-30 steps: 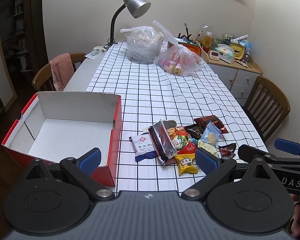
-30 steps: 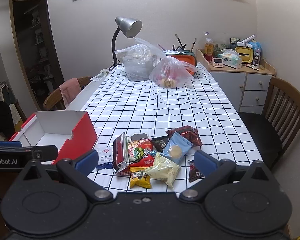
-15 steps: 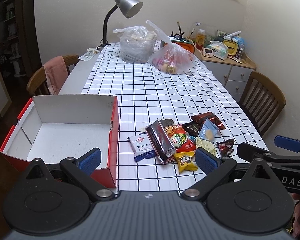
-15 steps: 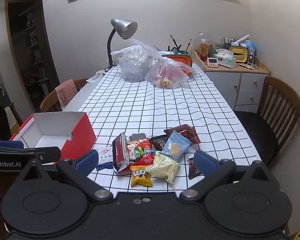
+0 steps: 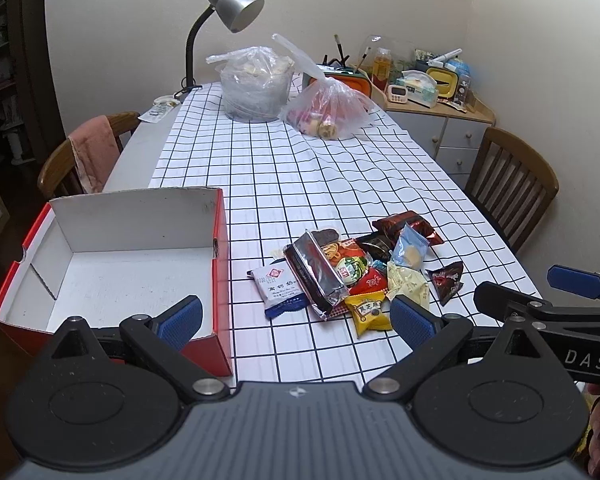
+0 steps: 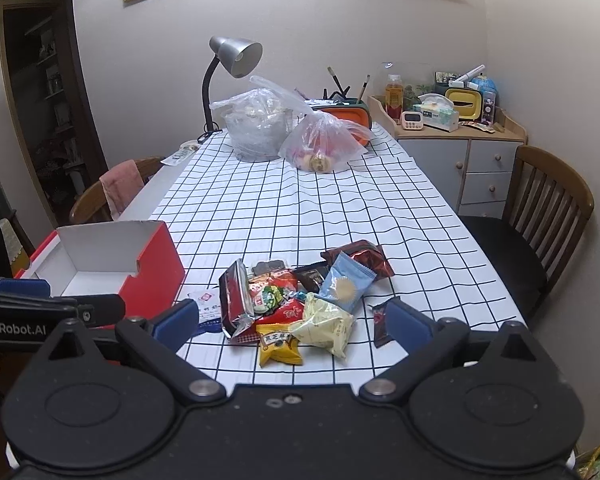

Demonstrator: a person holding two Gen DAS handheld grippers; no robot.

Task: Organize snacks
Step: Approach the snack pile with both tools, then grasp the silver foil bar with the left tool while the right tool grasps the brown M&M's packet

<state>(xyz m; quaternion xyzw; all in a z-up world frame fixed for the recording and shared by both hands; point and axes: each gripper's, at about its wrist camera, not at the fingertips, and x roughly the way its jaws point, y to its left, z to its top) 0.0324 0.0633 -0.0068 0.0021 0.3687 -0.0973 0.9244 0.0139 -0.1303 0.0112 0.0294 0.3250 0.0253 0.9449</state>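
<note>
The blue-padded fingers (image 5: pixel 178 317) of the left gripper (image 5: pixel 296 320) are seen spread wide with nothing held between them; its left finger is framed over the near corner of the red box (image 5: pixel 220 280), its right finger beside the snack pile (image 5: pixel 356 268). The right gripper (image 6: pixel 292 322) is likewise held apart and empty, its fingers (image 6: pixel 406 326) placed to either side of the pile as seen from its own camera. Neither gripper is seen touching any packet.

The snacks are heaped on the near part of the checked tablecloth (image 5: pixel 300 176), just right of the box. In the heap a silver foil bag (image 5: pixel 314 274) is tilted up against a white-and-blue packet (image 5: pixel 278 286); a yellow packet (image 5: pixel 368 312) lies nearest the grippers, with a pale cream packet (image 6: pixel 326 326) and a light blue packet (image 6: pixel 346 284) beside it. A small dark packet (image 5: pixel 446 280) lies slightly apart on the right, and a dark red wrapper (image 5: pixel 406 226) is at the far edge.

The red box, white inside, stands open and empty at the table's left edge. Farther off, two clear plastic bags (image 5: pixel 256 84) and a grey desk lamp (image 5: pixel 236 6) are found at the table's far end. Wooden chairs (image 6: pixel 548 208) are set on both sides.
</note>
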